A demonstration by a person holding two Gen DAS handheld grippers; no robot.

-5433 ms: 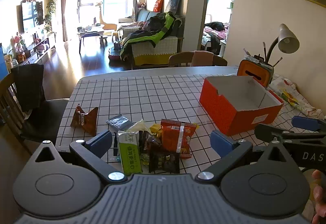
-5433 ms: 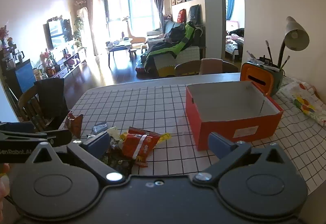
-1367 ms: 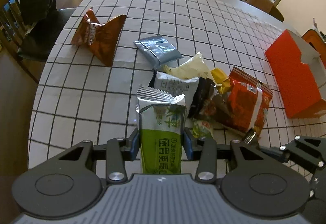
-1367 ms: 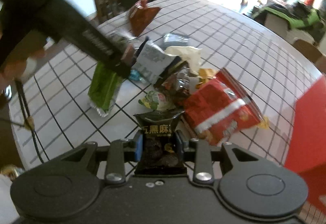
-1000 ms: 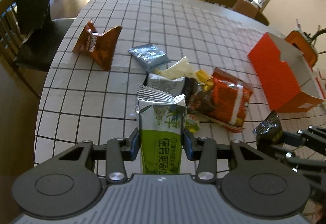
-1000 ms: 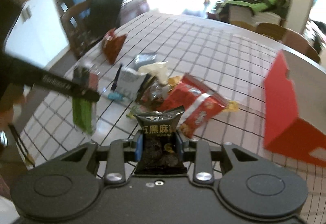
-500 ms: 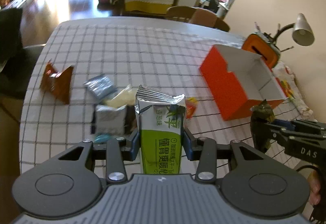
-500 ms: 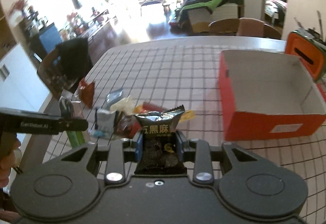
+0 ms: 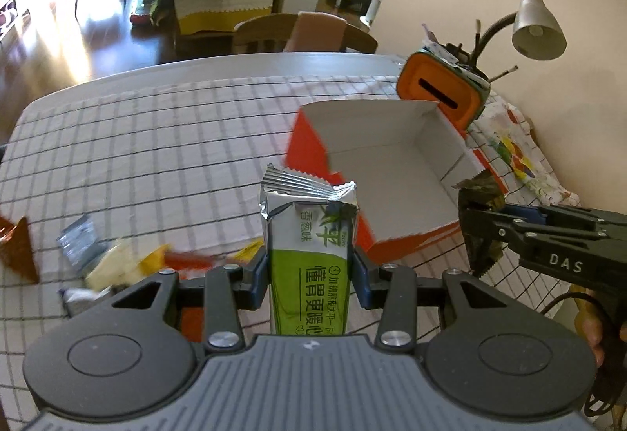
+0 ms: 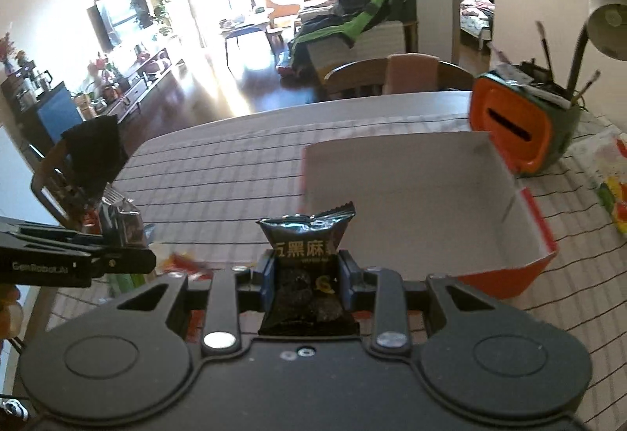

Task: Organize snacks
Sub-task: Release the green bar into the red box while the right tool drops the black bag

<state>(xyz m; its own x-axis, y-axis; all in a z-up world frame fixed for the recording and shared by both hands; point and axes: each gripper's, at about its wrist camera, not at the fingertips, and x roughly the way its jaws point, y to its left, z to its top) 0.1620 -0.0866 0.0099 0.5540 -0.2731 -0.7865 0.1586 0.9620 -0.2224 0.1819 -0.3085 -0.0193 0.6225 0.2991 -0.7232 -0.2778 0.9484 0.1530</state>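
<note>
My left gripper [image 9: 309,274] is shut on a green and silver snack packet [image 9: 309,235], held upright above the table, just short of the open orange box [image 9: 392,172]. My right gripper [image 10: 305,274] is shut on a small black snack packet [image 10: 307,274], held close to the near wall of the same box [image 10: 411,196]. The box has a white, empty inside. The right gripper with its black packet [image 9: 480,223] also shows at the right of the left wrist view. The left gripper shows at the left of the right wrist view [image 10: 117,247].
Loose snacks [image 9: 117,258] lie on the checked tablecloth [image 9: 156,141] at the left, with a brown packet [image 9: 15,247] at the far left edge. An orange holder with brushes [image 9: 443,94] and a desk lamp [image 9: 537,27] stand behind the box. Chairs stand at the far side.
Both grippers have carried their packets up and to the right, from over the snack pile toward the orange box, which now looms larger.
</note>
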